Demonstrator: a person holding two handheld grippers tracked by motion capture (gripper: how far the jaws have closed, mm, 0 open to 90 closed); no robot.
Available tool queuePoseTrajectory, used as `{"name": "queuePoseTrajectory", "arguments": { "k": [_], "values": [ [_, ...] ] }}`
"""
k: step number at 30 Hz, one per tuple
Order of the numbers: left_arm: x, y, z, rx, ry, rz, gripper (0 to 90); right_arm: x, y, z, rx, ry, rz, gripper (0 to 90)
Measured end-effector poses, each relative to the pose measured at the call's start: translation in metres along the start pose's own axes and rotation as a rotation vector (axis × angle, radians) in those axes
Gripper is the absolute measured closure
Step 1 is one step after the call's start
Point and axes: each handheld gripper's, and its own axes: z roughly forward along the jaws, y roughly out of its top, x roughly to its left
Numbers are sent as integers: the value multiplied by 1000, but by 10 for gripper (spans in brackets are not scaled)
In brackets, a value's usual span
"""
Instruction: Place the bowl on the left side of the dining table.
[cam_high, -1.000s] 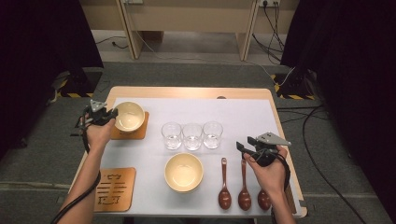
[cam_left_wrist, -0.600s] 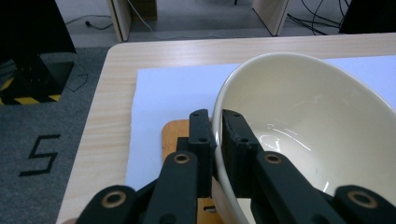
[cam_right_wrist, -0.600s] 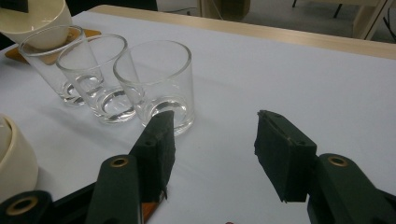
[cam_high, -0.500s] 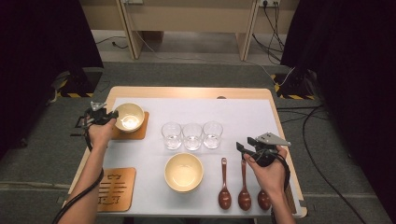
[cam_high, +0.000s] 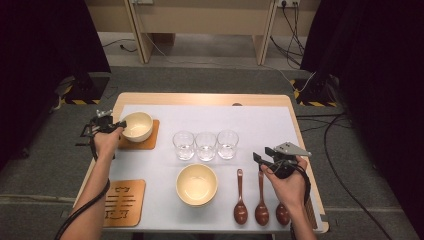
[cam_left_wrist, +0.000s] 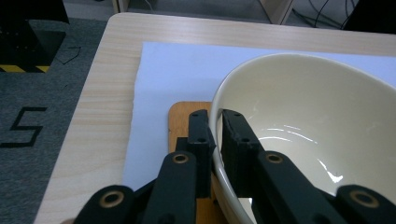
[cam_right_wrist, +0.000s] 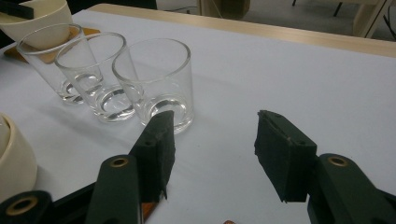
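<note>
High view, far left: the left gripper (cam_high: 116, 126) has the cream bowl (cam_high: 137, 125) by its near rim, one jaw inside the wall, one outside, pinched narrow on it. Left gripper view confirms the rim is clamped between the black pads, and the bowl's inside is glossy and bare. The bowl sits over the wooden coaster (cam_high: 145, 141) at the back-left of the white mat (cam_high: 260, 125); whether its base is fully down on the coaster or a touch above it, can't tell from these angles. In front of that, at the table's near-left corner, a second coaster (cam_high: 121, 202) with a carved pattern, well apart from the first.

Moving to the middle: three clear glasses (cam_high: 205, 146) in a tight row, side by side, upright. Just in front of them a second cream bowl (cam_high: 197, 184), upright on the mat, nothing touching it.

Right of that bowl: three brown spoons (cam_high: 240, 199) lying parallel, handles pointing away, bowls twd the near edge. The rightmost one is partly under the person's right hand (cam_high: 289, 185).

Far right: the right gripper (cam_high: 264, 161) hangs over the spoon handles, jaws wide apart, nothing between them. Right gripper view shows bare mat in the gap and the nearest glass just beyond the left jaw.
</note>
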Motion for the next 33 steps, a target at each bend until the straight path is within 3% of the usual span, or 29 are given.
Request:
{"name": "queuePoseTrajectory", "arguments": {
  "k": [4, 14, 21, 23, 24, 30, 33],
  "values": [
    [0, 0, 0, 0, -2, -3, 809, -1, -1, 0, 3, 0, 1, 475],
    [-5, 8, -12, -67, 14, 2, 580, -1, -1, 1, 15, -2, 7, 476],
    [-12, 16, -36, -124, 14, 34, 491, -3, -1, 1, 39, -11, 27, 485],
    [-17, 15, -47, -133, 24, 75, 479, -4, -1, 1, 50, -18, 29, 489],
    [-17, 15, -47, -133, 24, 75, 474, -4, -1, 1, 50, -18, 29, 489],
    [-28, 4, -74, -195, 13, 95, 466, -8, -7, 1, 123, -39, 58, 517],
    [-36, -3, -85, -197, -14, 107, 463, -10, -9, 0, 172, -47, 64, 541]
  ]
}}
